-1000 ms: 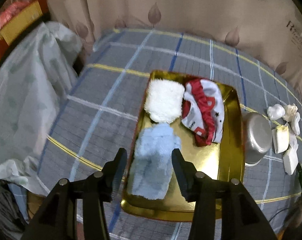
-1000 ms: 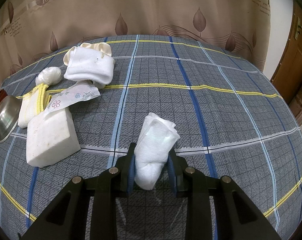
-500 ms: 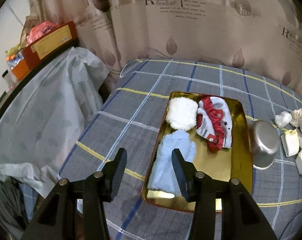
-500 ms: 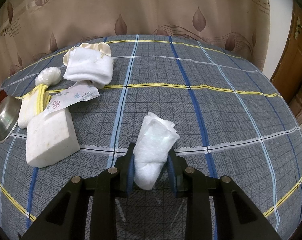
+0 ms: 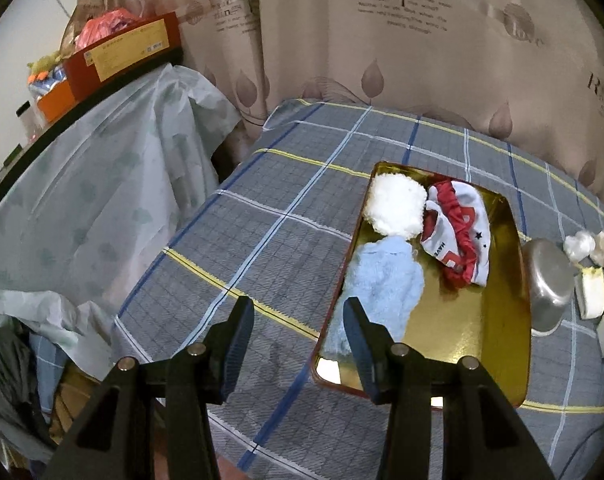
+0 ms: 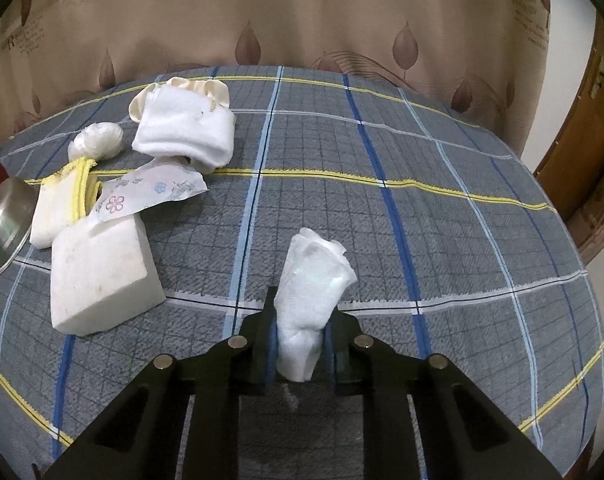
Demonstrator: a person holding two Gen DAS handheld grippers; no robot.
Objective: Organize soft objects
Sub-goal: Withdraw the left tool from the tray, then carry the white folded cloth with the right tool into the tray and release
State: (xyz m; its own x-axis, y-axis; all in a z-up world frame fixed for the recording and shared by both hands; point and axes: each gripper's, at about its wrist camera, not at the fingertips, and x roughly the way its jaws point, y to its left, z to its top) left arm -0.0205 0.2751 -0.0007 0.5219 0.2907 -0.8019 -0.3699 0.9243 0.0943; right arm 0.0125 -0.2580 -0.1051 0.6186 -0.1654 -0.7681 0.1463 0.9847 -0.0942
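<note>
Right wrist: hand-held gripper (image 6: 300, 320) tight around white cloth roll (image 6: 311, 304).

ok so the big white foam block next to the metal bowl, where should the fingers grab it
Grip the white foam block across its two long side faces, coming from above. It lies flat on the bed, thick-edged, with its near and right sides free; the floral wrapper overlaps its far edge.

Left gripper (image 5: 298, 322): fingers spread wide apart, nothing between them, held up above the surface.
Right gripper (image 6: 300, 332): fingers closed, pinching a white cloth (image 6: 309, 280) upright.
</note>
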